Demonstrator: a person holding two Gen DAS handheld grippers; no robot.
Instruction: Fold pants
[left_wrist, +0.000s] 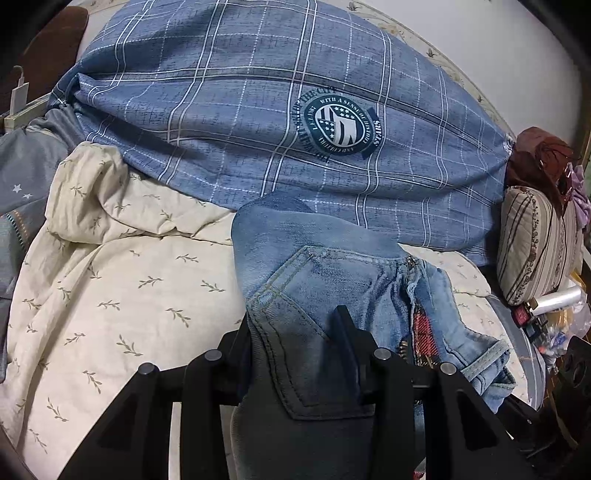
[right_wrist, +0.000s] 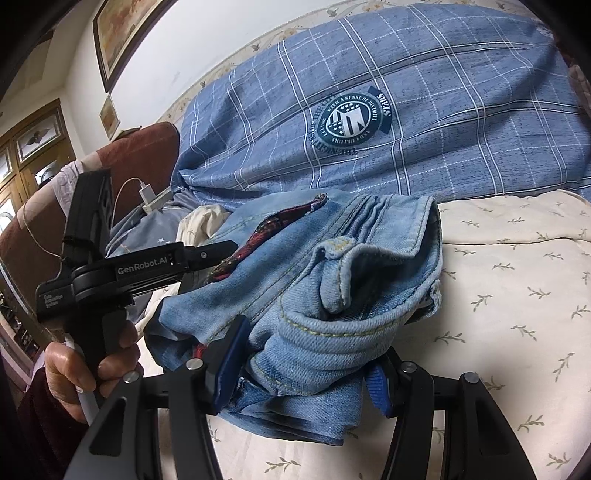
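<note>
The light blue denim pants (left_wrist: 314, 280) with a red plaid lining lie bunched on a cream leaf-print quilt (left_wrist: 110, 288). My left gripper (left_wrist: 299, 343) is shut on the pants near a back pocket, one finger hidden under the denim. In the right wrist view, my right gripper (right_wrist: 306, 362) is shut on a thick roll of the pants (right_wrist: 325, 266) at the waistband. The left gripper (right_wrist: 207, 254), held by a hand, shows there at the left, its fingers clamped on the pants' far edge.
A big blue plaid duvet (left_wrist: 240, 110) with a round badge is piled behind the pants. A striped pillow (left_wrist: 532, 251) and clutter lie at the right in the left wrist view. A brown chair (right_wrist: 122, 162), a charger cable and a wooden cabinet stand left in the right wrist view.
</note>
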